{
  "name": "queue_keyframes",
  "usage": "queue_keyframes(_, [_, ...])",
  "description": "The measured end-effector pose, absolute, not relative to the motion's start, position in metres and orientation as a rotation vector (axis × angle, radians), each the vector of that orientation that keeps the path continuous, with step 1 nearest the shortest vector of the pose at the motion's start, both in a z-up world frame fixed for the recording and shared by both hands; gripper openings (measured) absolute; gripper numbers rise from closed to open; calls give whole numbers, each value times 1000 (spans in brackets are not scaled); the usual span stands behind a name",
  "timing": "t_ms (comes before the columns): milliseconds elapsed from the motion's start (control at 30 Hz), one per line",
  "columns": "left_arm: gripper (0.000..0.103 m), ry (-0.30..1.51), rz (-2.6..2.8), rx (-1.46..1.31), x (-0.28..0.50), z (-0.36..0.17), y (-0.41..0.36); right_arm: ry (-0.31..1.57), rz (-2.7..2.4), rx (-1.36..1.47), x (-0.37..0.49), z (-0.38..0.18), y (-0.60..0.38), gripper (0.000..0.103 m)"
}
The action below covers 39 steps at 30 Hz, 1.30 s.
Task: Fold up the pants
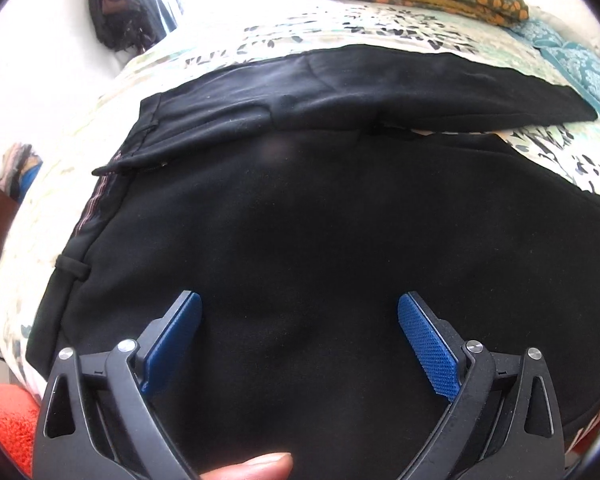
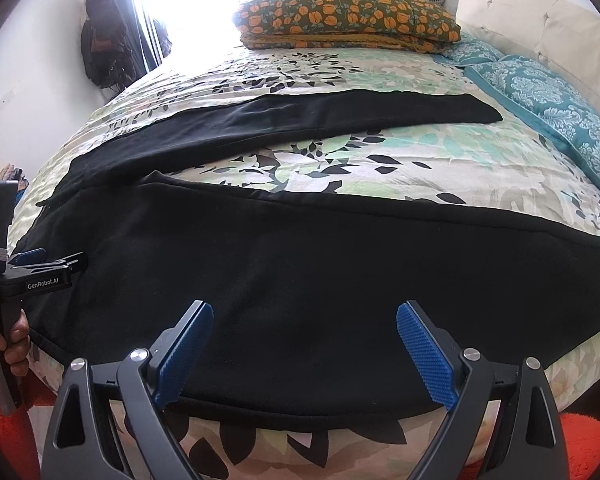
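Black pants (image 2: 300,264) lie spread flat across your bed (image 2: 380,160); your left gripper (image 1: 299,332) and right gripper (image 2: 304,340) hover above them, fingers apart, empty.

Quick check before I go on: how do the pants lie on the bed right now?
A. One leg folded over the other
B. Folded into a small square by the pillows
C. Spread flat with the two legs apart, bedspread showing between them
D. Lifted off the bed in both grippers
C: the black pants lie flat on the floral bedspread, legs apart, while the left gripper and right gripper are open and empty.
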<state>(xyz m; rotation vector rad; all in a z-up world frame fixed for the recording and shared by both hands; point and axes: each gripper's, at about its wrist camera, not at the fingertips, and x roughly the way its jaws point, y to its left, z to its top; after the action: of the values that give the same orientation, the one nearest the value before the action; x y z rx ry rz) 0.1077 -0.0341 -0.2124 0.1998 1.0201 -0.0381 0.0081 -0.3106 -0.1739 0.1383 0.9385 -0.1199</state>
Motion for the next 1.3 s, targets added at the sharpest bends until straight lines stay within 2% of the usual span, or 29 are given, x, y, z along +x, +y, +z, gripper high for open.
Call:
queue_keyframes(433, [100,1082,-152,160,113,-201,-15,1053,-75,118,21,-204,-296,94])
queue_keyframes(733, [100,1013,-110,2,110,-158,47,1078,-71,99,22,-211,-290,102])
queue_keyframes(900, [100,1014,-84,-37,109,-152,69,1086,-77,96,23,-214,-289,103])
queue_keyframes(1100, [100,1015,-61,-275,116,-146,124,1079,-75,101,23,-216,-289,103])
queue_keyframes(1300, [100,974,19,-257,119,-129,168,1080,-74,106,24,-216,-289,103])
